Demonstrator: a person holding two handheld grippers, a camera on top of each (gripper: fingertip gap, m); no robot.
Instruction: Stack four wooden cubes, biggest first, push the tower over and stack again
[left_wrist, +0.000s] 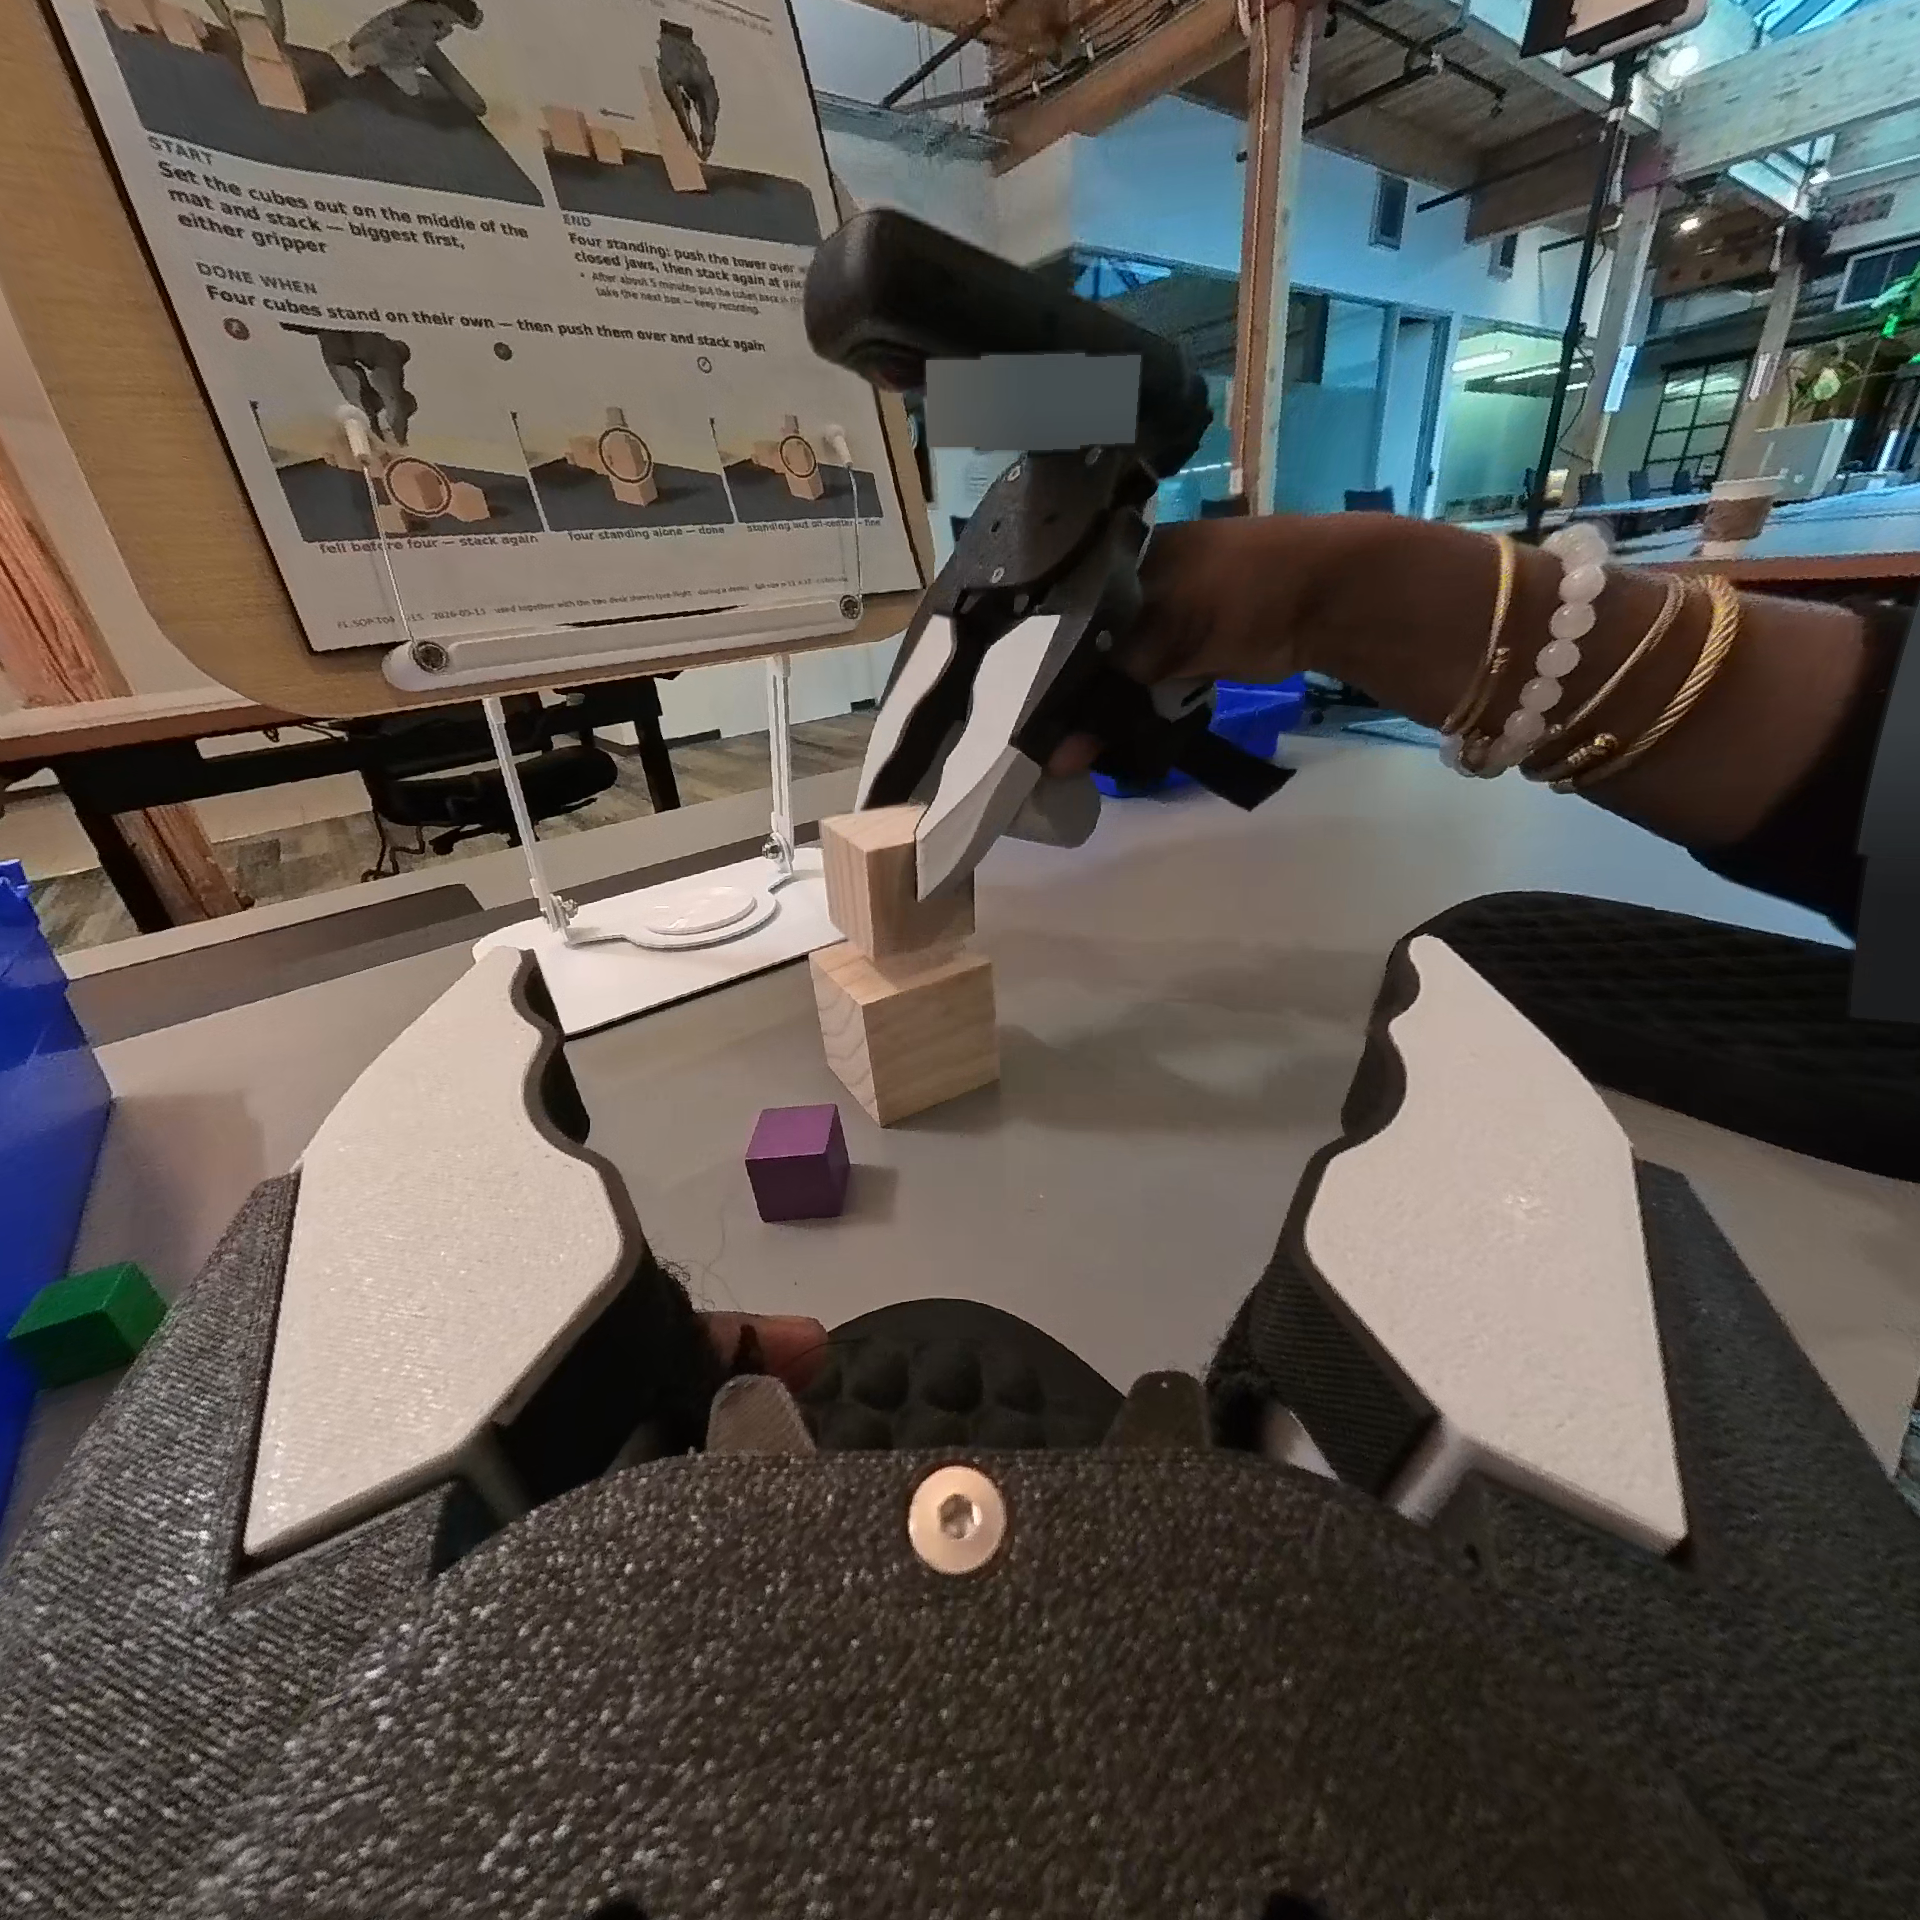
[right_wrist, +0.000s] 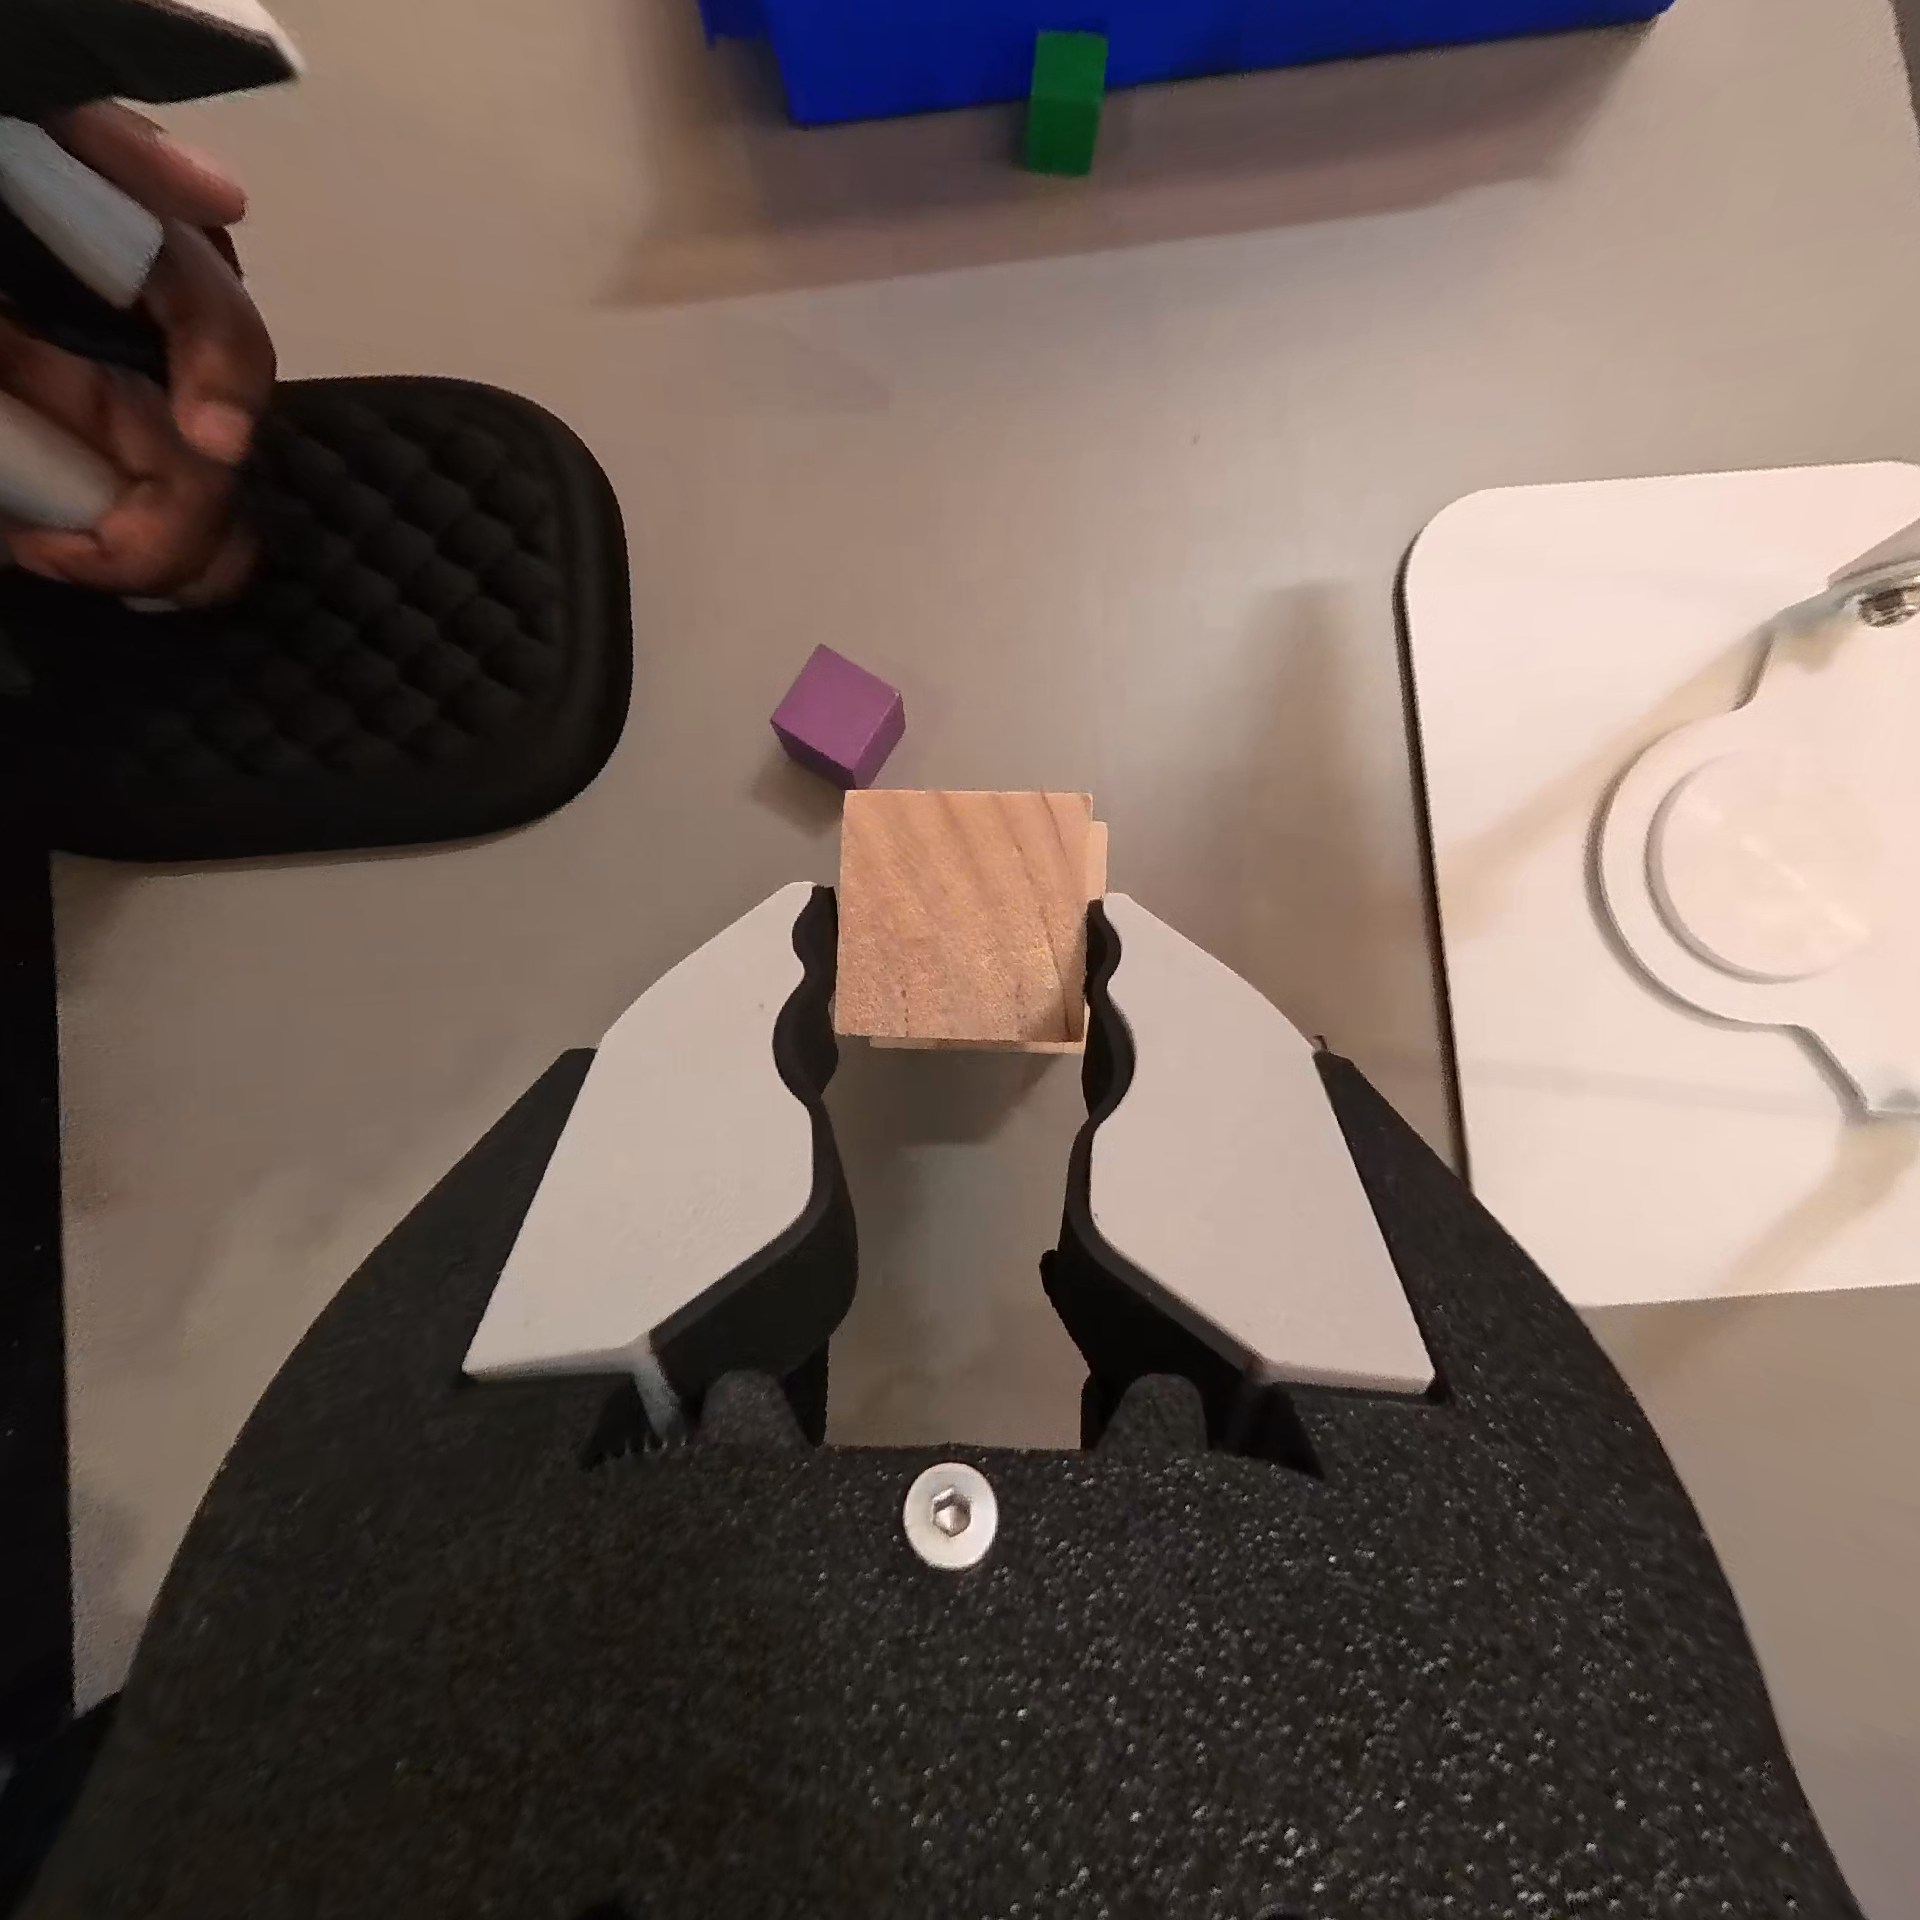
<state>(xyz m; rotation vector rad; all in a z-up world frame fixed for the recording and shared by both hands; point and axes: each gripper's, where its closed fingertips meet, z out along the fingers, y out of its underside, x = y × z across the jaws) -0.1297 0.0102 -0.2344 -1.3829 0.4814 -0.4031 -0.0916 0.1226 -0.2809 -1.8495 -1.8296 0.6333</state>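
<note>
The small wooden cube (right_wrist: 961, 914) is pinched between the pads of the right gripper (right_wrist: 961, 935), one pad pressed on each side face. It sits on top of the larger wooden cube (left_wrist: 906, 1029), turned slightly against it. The left gripper (left_wrist: 961, 1023) is spread wide with nothing between its fingers, held low, on the near side of the larger wooden cube. The purple cube (left_wrist: 798, 1162) lies just in front of that cube, and the green cube (left_wrist: 85, 1322) far to its left, beside the blue bin (left_wrist: 42, 1049).
</note>
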